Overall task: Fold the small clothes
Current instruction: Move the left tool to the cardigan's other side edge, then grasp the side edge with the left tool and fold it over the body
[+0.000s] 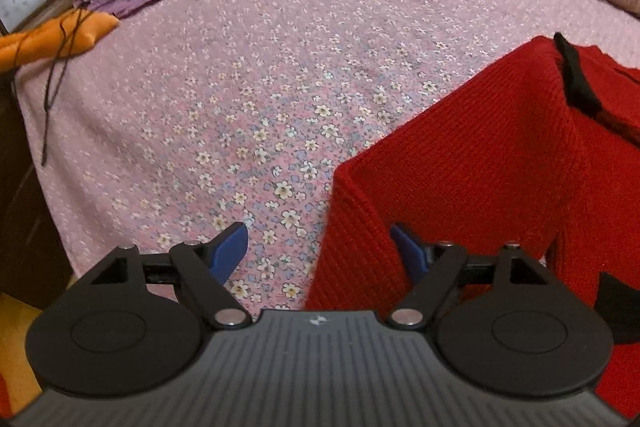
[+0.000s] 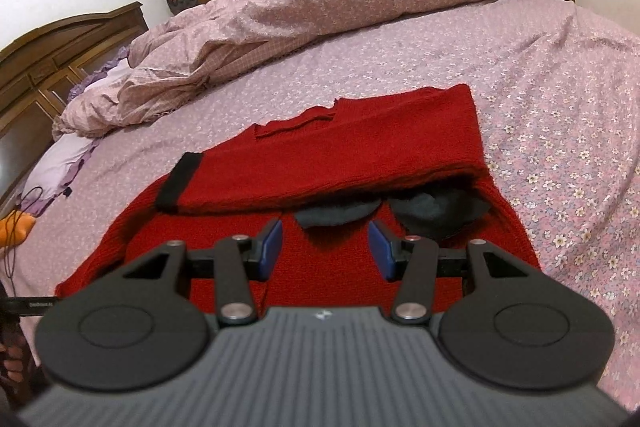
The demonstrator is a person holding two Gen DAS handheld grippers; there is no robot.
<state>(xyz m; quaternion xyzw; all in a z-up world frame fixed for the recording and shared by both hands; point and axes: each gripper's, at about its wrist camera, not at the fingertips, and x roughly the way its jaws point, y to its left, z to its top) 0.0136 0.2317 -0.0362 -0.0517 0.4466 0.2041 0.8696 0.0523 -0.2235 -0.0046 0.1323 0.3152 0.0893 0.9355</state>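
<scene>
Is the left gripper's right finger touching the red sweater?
Cannot tell. In the left wrist view the left gripper stands open; the sweater edge overlaps its right finger, but contact isn't plain.

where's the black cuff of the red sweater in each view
Left wrist view: black cuff at the right edge, on the raised fold of the red sweater.
Right wrist view: black cuff left of centre, at the end of the folded-over sleeve.
Shared landmark: the orange cloth at far left.
</scene>
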